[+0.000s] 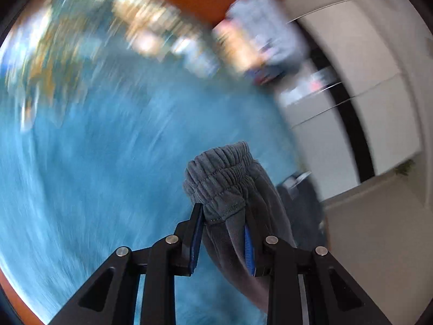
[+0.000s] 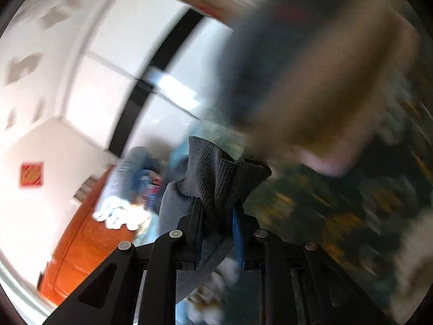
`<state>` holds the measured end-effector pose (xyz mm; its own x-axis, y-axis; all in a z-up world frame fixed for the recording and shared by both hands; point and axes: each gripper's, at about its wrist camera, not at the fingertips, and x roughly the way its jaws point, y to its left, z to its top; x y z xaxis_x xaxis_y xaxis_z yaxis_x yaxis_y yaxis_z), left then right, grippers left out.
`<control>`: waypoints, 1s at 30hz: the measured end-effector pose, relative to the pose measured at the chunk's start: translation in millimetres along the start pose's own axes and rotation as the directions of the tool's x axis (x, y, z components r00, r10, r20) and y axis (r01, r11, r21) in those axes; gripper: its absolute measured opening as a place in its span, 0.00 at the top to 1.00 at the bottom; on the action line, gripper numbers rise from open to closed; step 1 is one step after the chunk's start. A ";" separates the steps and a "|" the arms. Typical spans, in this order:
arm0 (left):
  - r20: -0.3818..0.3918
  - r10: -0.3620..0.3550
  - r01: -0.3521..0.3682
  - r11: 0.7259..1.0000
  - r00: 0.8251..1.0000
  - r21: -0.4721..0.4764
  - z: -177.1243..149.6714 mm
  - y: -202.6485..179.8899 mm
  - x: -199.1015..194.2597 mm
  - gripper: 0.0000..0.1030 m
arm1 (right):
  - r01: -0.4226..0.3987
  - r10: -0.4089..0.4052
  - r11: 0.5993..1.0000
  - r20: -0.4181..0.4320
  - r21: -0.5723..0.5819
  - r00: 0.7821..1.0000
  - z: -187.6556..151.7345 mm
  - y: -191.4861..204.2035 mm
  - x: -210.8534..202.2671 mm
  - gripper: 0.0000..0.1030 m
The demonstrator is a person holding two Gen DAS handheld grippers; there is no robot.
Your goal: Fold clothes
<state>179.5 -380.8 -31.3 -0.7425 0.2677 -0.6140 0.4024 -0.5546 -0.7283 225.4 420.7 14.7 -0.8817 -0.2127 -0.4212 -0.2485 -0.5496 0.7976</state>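
Left gripper (image 1: 223, 233) clamps grey sweatpants' elastic waistband (image 1: 219, 178), right gripper (image 2: 216, 222) clamps their ribbed cuff (image 2: 222, 178), garment lifted over the blue bedspread (image 1: 121, 162); judged step: stretching out before laying flat for the first fold; no containers discernible.

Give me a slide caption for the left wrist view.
Left gripper clamps grey garment's elastic waistband above blue bedspread.

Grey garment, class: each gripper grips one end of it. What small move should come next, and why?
Probably draw the two ends apart, taut above the blue cover. The left gripper pinches the garment's elastic waistband, the right gripper its ribbed cuff; the fabric is still bunched.
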 end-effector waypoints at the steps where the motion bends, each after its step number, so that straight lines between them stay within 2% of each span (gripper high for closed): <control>1: 0.004 0.010 -0.010 1.000 1.000 -0.002 -5.1 5.6 1.7 0.73 | 0.034 -0.033 0.999 -0.024 0.033 0.999 -5.6 -13.1 2.0 0.81; 4: 0.009 -0.005 0.005 1.000 1.000 -0.025 -10.7 18.9 -2.2 0.73 | 0.046 -0.041 0.993 -0.051 0.107 0.998 -14.8 -35.1 3.6 0.81; 9: -0.007 -0.013 0.012 0.998 1.000 -0.065 -10.0 26.2 -0.2 0.73 | 0.067 -0.064 0.996 -0.049 0.065 0.997 -18.2 -31.6 5.3 0.81; 13: 0.001 -0.002 0.003 0.998 1.000 -0.065 -11.3 22.6 -0.3 0.73 | 0.049 -0.044 0.993 -0.052 0.104 0.998 -16.3 -38.7 6.9 0.81; 15: 0.005 0.012 -0.012 0.999 1.000 -0.053 -12.1 18.7 -2.3 0.73 | 0.055 -0.053 0.995 -0.035 0.078 0.998 -12.8 -29.5 1.3 0.81; 17: 0.013 0.023 -0.023 0.999 1.000 -0.039 -13.0 15.9 -3.9 0.73 | 0.115 -0.115 0.991 0.001 -0.061 0.993 -15.6 5.6 -3.5 0.81; 18: 0.018 0.031 -0.031 0.999 0.999 -0.034 -13.9 14.3 -4.3 0.72 | 0.155 -0.152 0.977 0.026 -0.147 0.988 -18.0 27.3 -5.8 0.81; 19: 0.021 0.038 -0.038 0.999 0.999 -0.031 -14.3 13.4 -4.2 0.72 | 0.195 -0.187 0.953 0.055 -0.231 0.981 -20.4 49.0 -8.1 0.81; 21: 0.025 0.050 -0.050 0.998 0.998 -0.027 -15.0 12.1 -3.9 0.72 | 0.263 -0.235 0.882 0.119 -0.392 0.965 -27.8 93.6 -11.8 0.81; 23: 0.027 0.054 -0.053 0.998 0.998 -0.031 -14.4 12.5 -3.4 0.72 | 0.274 -0.220 0.800 0.164 -0.534 0.962 -45.5 139.4 -10.7 0.81; 26: 0.031 0.055 -0.054 0.998 0.998 -0.035 -16.0 13.6 -3.5 0.72 | 0.245 -0.172 0.682 0.175 -0.689 0.969 -79.7 193.4 -0.6 0.80; 29: 0.027 0.048 -0.046 0.998 0.998 -0.047 -17.1 15.7 -4.5 0.72 | 0.176 -0.144 0.542 0.115 -0.822 0.983 -134.0 233.4 22.7 0.80; 30: 0.026 0.045 -0.043 0.998 0.999 -0.049 -17.7 16.1 -4.9 0.72 | 0.149 -0.144 0.507 0.087 -0.849 0.986 -151.6 241.9 32.4 0.80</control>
<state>199.2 -377.1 -45.4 -0.7372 0.2224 -0.6380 0.4601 -0.5262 -0.7151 197.6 158.4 128.6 -0.8681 -0.0602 -0.4927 0.0831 -0.9962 -0.0247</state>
